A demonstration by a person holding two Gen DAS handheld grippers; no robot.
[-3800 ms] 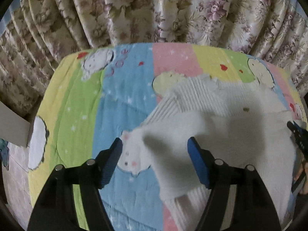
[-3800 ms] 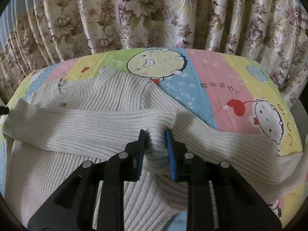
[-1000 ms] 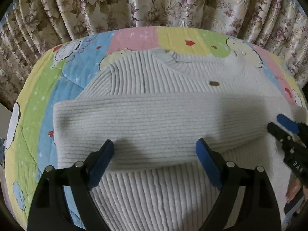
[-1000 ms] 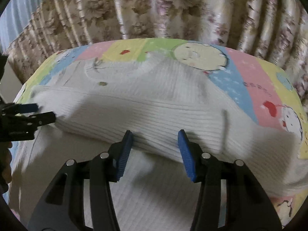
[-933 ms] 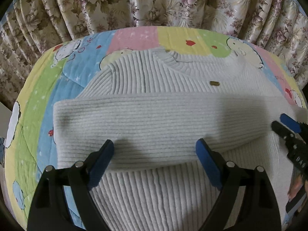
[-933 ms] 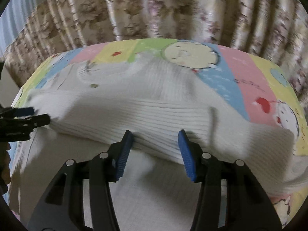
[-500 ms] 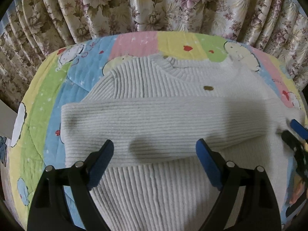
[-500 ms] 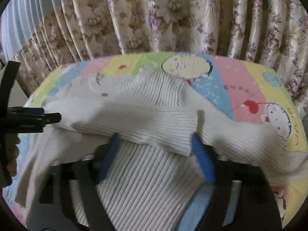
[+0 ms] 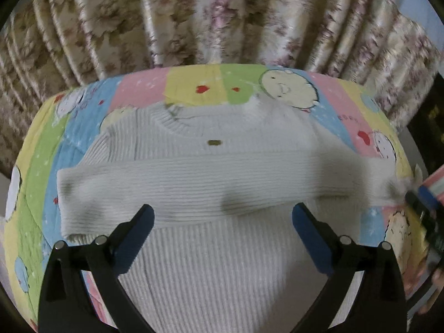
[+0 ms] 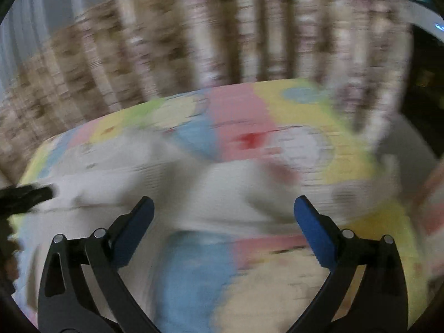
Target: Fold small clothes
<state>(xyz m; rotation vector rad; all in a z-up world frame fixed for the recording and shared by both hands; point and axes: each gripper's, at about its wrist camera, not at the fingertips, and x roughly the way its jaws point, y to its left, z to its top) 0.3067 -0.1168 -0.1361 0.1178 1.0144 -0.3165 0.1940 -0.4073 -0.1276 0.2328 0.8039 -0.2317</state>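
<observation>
A small white ribbed sweater (image 9: pixel 211 255) lies flat on the colourful cartoon quilt (image 9: pixel 41 144), collar towards the curtain. One sleeve (image 9: pixel 194 186) is folded straight across its chest. My left gripper (image 9: pixel 222 219) hovers open above the sweater's lower body, holding nothing. In the left wrist view my right gripper (image 9: pixel 424 219) appears at the right edge, beside the sweater's right side. The right wrist view is heavily blurred: my right gripper (image 10: pixel 222 213) stands wide open over the sweater's other sleeve (image 10: pixel 222 197), nothing between its fingers. My left gripper (image 10: pixel 25 194) shows at that view's left edge.
Floral curtains (image 9: pixel 222 19) hang right behind the quilt's far edge. The quilt drops away at its left and right sides. A person's hand (image 9: pixel 433 285) holds the right gripper at the right edge. A dark opening (image 9: pixel 427 127) lies to the right.
My right gripper has opened wide, let go of the sleeve now lying across the chest, and swung quickly to the right. My left gripper has drawn back and up a little, still open.
</observation>
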